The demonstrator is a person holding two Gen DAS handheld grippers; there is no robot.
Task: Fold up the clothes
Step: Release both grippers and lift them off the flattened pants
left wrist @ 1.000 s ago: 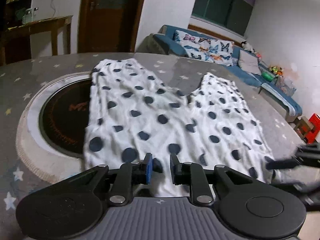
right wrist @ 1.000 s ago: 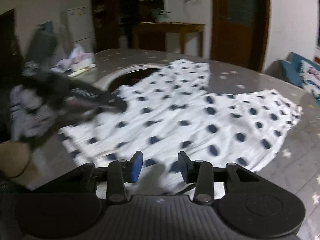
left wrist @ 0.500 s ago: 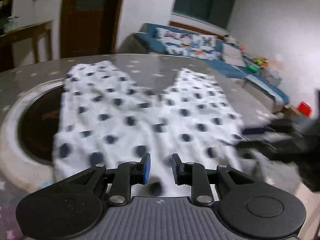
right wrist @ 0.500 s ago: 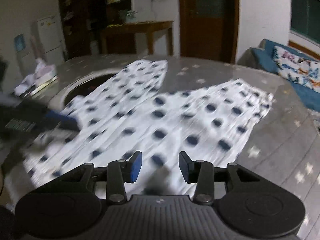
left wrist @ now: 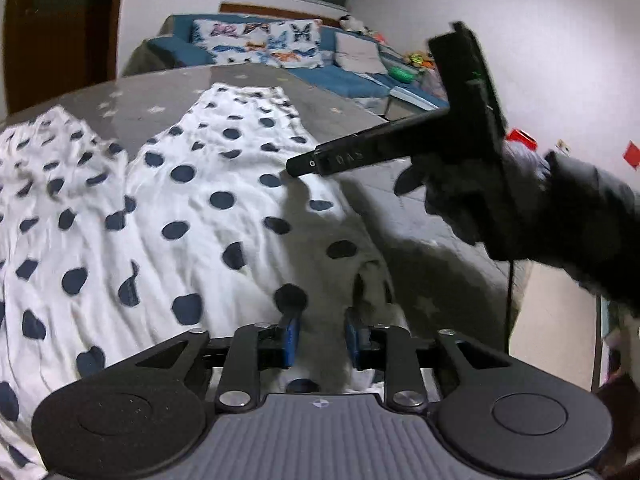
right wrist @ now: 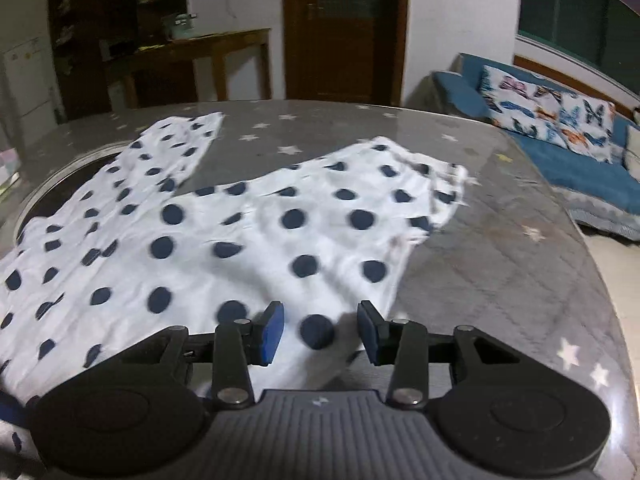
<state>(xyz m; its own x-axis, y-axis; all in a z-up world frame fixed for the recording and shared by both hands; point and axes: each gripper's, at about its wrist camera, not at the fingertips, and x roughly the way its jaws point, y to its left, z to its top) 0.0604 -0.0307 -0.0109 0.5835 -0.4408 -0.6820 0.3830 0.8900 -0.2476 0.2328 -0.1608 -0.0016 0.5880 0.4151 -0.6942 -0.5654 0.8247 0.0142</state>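
Polka-dot trousers beneath both down-tilted grippers

polka-dot shorts | white cloth with dark blue dots, wrinkled | lying flat and unfolded, both legs spreading apart toward the table's far edge | left leg partly covering the table's round inset

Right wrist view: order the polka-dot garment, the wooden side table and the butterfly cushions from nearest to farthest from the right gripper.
1. Polka-dot garment: directly under and ahead of the right gripper, spread on the table.
2. Butterfly cushions: on the blue sofa, far right.
3. Wooden side table: against the back wall, upper left.
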